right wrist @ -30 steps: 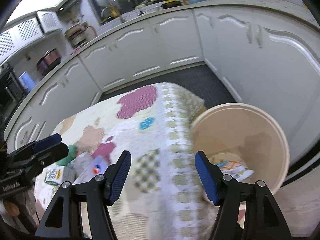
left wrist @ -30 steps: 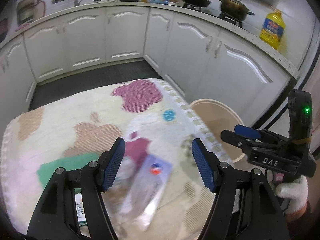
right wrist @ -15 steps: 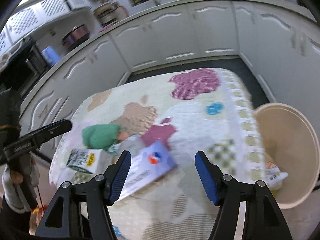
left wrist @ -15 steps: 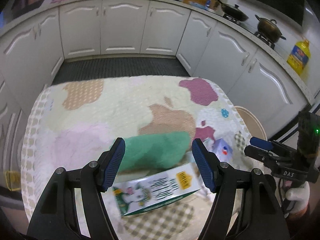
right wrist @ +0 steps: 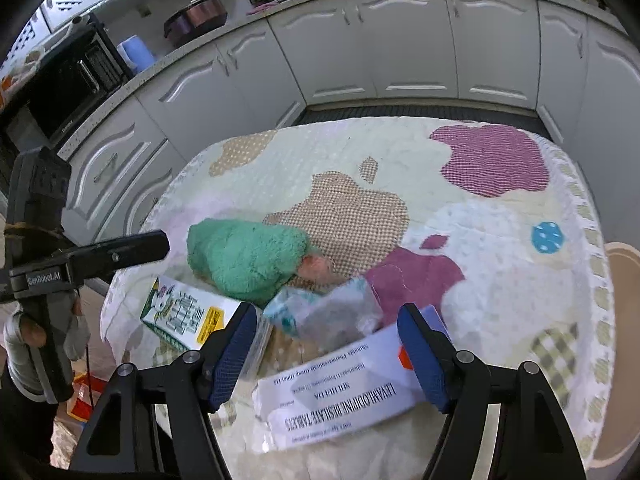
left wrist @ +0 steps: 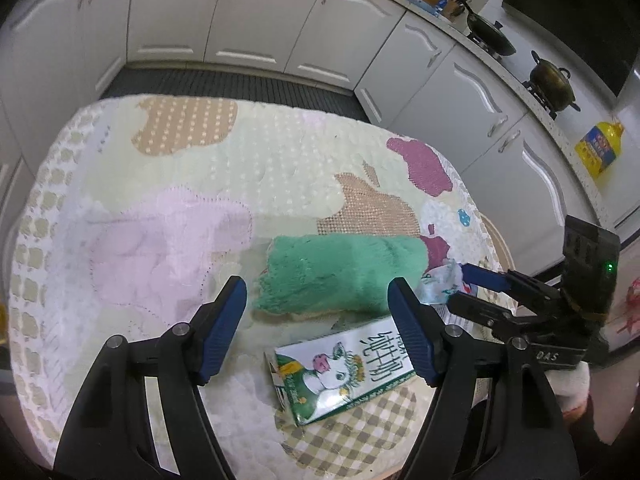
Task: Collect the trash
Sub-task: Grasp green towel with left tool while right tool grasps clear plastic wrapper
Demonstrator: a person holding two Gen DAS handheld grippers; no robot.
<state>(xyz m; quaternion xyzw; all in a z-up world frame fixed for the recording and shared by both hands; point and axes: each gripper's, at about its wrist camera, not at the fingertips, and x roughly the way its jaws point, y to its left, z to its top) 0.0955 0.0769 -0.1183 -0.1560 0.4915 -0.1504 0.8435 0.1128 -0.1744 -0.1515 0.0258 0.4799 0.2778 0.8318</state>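
A green and white milk carton (left wrist: 344,364) lies on the patterned table cover, just below and between the open fingers of my left gripper (left wrist: 320,328); it also shows in the right wrist view (right wrist: 188,314). A white medicine box (right wrist: 340,396) and a crumpled clear wrapper (right wrist: 332,312) lie between the open fingers of my right gripper (right wrist: 326,354), which hovers just above them. A green plush cloth (left wrist: 344,272) lies beyond the carton. The right gripper shows at the right of the left wrist view (left wrist: 480,292). Both grippers are empty.
The beige trash bin's rim (right wrist: 622,344) stands on the floor off the table's right edge. White kitchen cabinets (right wrist: 400,48) curve around the table. Pots (left wrist: 550,78) and a yellow oil bottle (left wrist: 600,148) sit on the counter.
Both grippers have swung left, away from the bin and over the table. The left now hangs over the carton and green cloth; the right has dropped close over the medicine box and wrapper.
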